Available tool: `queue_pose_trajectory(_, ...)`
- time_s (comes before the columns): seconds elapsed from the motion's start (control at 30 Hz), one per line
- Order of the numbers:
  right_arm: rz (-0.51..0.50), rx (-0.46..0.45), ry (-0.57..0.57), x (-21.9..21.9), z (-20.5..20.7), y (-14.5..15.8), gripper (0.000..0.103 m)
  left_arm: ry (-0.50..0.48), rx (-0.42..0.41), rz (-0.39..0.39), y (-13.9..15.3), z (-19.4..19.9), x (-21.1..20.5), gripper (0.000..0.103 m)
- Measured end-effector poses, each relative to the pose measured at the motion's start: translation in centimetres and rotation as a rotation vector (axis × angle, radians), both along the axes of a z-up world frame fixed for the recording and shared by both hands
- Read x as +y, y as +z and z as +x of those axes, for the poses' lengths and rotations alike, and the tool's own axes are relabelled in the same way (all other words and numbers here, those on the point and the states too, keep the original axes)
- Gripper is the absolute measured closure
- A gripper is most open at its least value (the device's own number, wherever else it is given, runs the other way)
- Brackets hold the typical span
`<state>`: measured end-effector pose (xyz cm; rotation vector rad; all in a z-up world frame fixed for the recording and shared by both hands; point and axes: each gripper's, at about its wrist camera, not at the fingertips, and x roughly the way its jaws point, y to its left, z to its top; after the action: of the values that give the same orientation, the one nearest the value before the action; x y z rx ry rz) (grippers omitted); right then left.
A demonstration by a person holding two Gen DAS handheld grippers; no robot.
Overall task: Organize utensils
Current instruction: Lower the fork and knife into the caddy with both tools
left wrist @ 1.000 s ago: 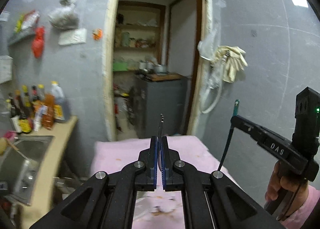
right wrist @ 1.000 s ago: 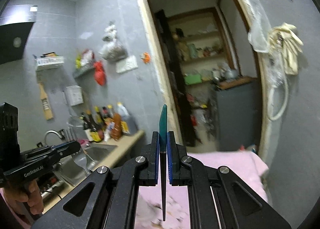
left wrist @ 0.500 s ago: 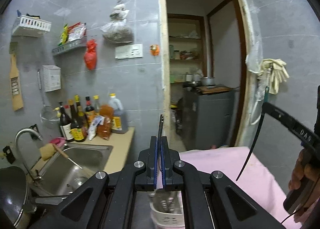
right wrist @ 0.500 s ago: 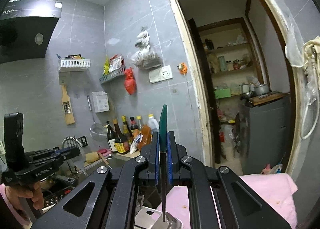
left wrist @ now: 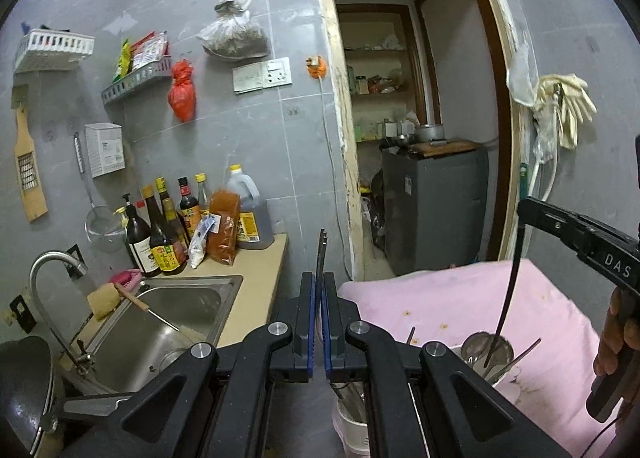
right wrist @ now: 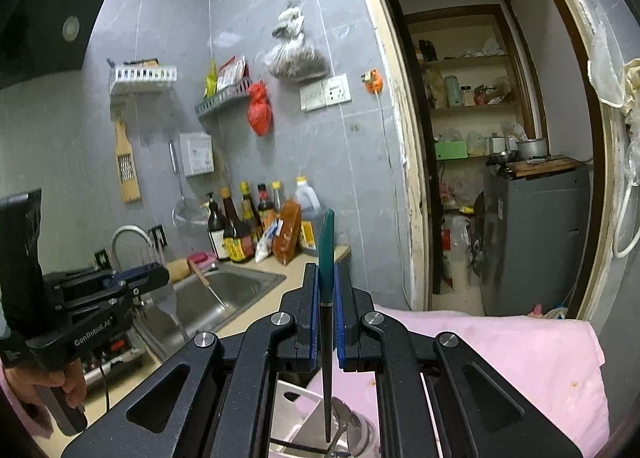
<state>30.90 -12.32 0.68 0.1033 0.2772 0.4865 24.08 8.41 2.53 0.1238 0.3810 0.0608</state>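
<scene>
We see a grey tiled wall [left wrist: 240,145] filling most of both views, with a doorway at the right. Below it, a beige worktop [left wrist: 256,290] carries a steel sink [left wrist: 176,322] and a row of sauce bottles [left wrist: 172,234]. To the right lies a pink cloth [left wrist: 460,306], and on it stands a white utensil holder [left wrist: 352,422] with metal utensils inside.

Our left tool [left wrist: 319,318] is closed nearly all the way, its blue pads pinching a thin metal utensil [left wrist: 321,254] that stands upright above the fingers. Its lower end is hidden behind the tool, so we cannot tell what kind it is.

Our right tool [right wrist: 327,318] is likewise closed tight, clamped on a dark utensil with a teal handle [right wrist: 326,258]. The teal end points up; the dark shaft hangs down between the arms, and its tip sits at the mouth of the holder [right wrist: 296,414], beside a spoon bowl [right wrist: 352,422]. Whether it touches we cannot tell.

In the left view, the same dark shaft [left wrist: 506,298] reaches down into the holder.
</scene>
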Motion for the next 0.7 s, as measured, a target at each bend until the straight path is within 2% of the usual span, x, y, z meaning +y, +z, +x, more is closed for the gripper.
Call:
queue_pose_trajectory(0.3,-0.042,0.037,-0.009,0.3,-0.1,-1.9,0.096,-0.02,0.018,-0.012,-1.9,0.5,-0.5,0.1)
queue_pose_trajectory(0.57,-0.067,0.066,-0.007,0.8,-0.2,-3.1,0.096,-0.04,0.032,0.033,-4.0,0.4,-1.9,0.1)
queue_pose_trajectory(0.7,-0.076,0.076,-0.004,0.9,-0.4,-3.3,0.096,-0.058,0.059,0.012,-4.7,0.4,-2.1,0.1)
